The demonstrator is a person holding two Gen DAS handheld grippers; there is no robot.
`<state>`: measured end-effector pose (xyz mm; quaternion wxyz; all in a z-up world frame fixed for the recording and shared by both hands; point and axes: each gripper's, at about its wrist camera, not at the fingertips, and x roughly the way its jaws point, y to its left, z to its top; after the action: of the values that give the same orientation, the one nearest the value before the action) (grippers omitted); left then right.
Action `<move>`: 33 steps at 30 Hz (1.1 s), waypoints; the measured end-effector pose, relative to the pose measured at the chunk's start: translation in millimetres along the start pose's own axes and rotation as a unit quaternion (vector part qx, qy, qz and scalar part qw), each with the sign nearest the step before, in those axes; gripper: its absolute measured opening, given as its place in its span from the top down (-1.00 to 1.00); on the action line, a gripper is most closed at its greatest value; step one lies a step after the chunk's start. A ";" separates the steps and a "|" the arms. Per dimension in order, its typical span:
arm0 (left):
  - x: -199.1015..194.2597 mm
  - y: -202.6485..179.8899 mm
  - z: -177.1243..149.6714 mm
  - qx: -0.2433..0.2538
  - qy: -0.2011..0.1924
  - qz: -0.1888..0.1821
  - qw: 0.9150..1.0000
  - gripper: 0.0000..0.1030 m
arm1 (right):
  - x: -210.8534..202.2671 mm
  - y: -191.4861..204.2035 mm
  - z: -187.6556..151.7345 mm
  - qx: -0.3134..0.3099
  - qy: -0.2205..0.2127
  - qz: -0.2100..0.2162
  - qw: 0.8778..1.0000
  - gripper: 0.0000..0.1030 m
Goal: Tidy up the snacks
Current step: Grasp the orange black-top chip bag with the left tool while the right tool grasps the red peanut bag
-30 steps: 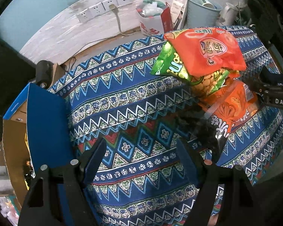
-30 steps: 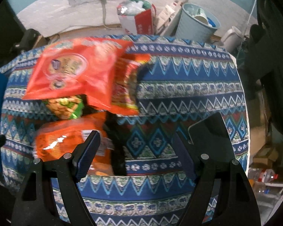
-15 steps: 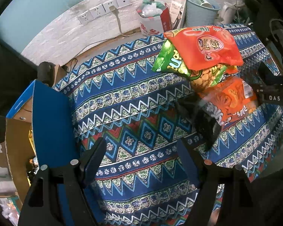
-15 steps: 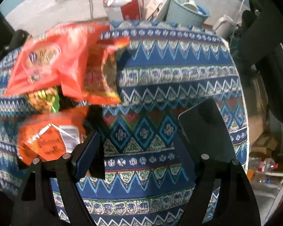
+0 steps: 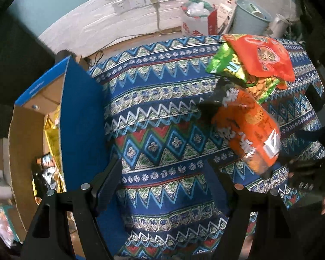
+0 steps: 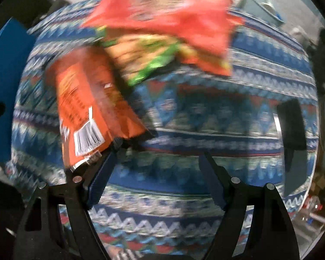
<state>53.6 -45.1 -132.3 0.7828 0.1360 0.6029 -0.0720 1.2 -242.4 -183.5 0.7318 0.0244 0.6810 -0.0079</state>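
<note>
The left claw hangs over the patterned surface with its jaws wide and nothing between them. To its left stands an open cardboard box with blue flaps, holding a yellow packet and other wrappers.

The snacks sit toward the far right of the surface: a red bag lies on top of a green bag, and an orange bag lies nearer, tilted, one end raised off the cloth.

The right claw points down at the cloth, its jaws wide and only bare cloth between them. The right wrist view is blurred. The barcode end of the orange bag lies against the outer side of its left finger; whether they touch I cannot tell. Beyond it the green bag and red bag overlap. A dark flat thing lies near the surface's right edge.

Past the surface, by the wall: a row of sockets, a red-and-white box and a pale blue bin
</note>
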 end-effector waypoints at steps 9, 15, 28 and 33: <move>1.6 27.4 -5.9 -0.040 0.006 -0.002 0.999 -0.52 | 3.2 65.2 10.6 -0.066 -0.012 0.028 0.997 -0.53; 2.0 24.2 5.3 -0.055 0.006 -0.021 0.998 -0.52 | -21.7 54.8 18.9 -0.085 -0.033 -0.005 0.996 -0.53; 9.7 -23.4 52.5 -0.043 -0.001 -0.041 0.998 -0.58 | -66.3 -52.4 104.8 -0.074 -0.115 -0.099 0.986 -0.53; 24.4 -36.7 63.9 -0.057 0.019 -0.049 0.997 -0.58 | -71.3 -77.4 129.7 -0.064 -0.134 -0.103 0.984 -0.53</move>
<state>108.9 -98.0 -145.4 0.7733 0.0625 0.6266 -0.0733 121.8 -327.3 -105.1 0.8121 -0.0938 0.5744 -0.0427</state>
